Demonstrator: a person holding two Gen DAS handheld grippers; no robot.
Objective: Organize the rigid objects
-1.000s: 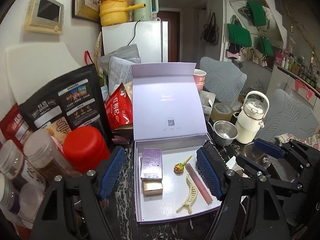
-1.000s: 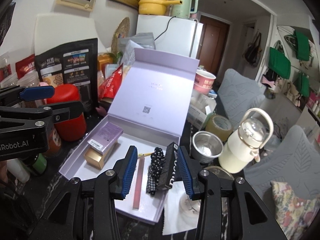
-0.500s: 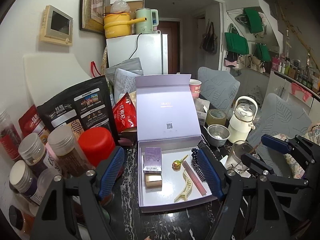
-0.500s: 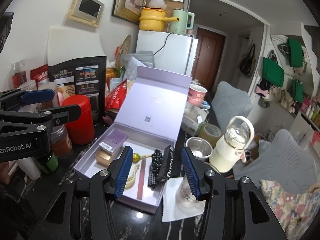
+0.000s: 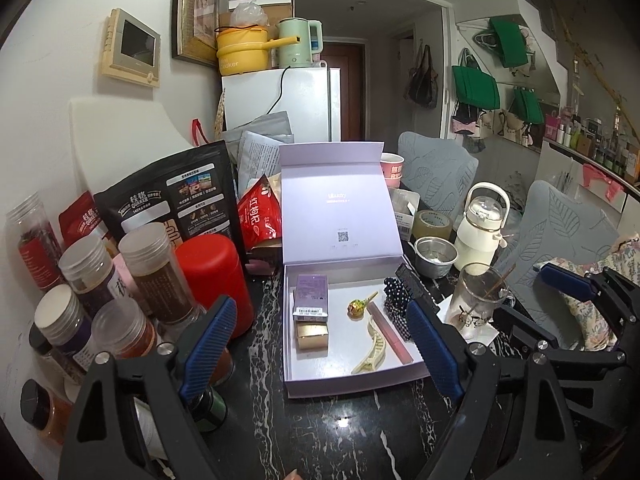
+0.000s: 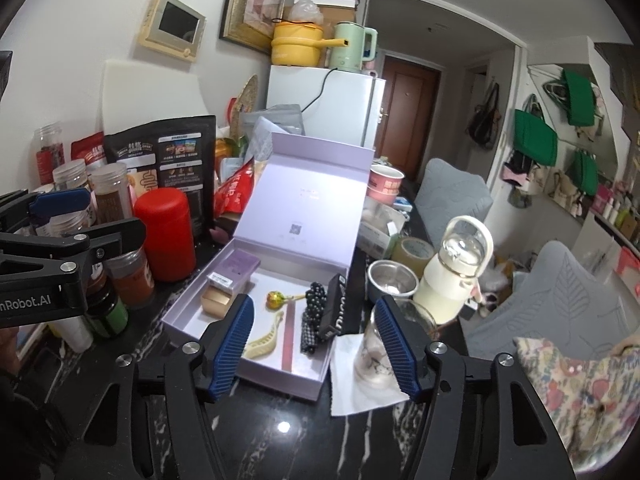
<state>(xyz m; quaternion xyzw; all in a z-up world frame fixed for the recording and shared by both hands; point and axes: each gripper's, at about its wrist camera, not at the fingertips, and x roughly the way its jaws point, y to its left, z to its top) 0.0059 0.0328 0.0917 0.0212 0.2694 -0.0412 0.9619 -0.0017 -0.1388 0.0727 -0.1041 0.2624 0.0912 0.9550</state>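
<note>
The lavender gift box [image 5: 348, 378] sits open on the black marble table [image 5: 340, 436], lid standing up at its far side. Inside its tray lie a purple carton [image 5: 311, 294] stacked over a gold carton [image 5: 312, 336] toward nine o'clock, a lollipop [image 5: 357, 307] near the centre, a cream hair claw [image 5: 370, 350] toward six o'clock, and a pink tube [image 5: 390, 332] whose long axis runs from twelve to five o'clock. A black beaded hair tie [image 6: 314, 312] lies along the three o'clock wall, and a black comb-like piece [image 6: 332, 312] leans tilted over that same rim, half in and half out.

The left gripper [image 5: 320, 348] hangs just short of the box's near edge, its jaws opening and nothing between them; the tray shows in the gap beyond the blue pads [image 5: 208, 346]. The right gripper [image 6: 316, 352] is also opening and empty, its pads clear of everything.

The relation that matters, as I judge it: the black piece on the rim lies dead ahead at twelve o'clock of the right gripper, just beyond its tips, its long axis running roughly away from that gripper, so the pads already flank its narrow width. From the left gripper it sits off at two o'clock, past the right pad. The right hand is plainly the nearer, if that piece needs seating flat.
</note>
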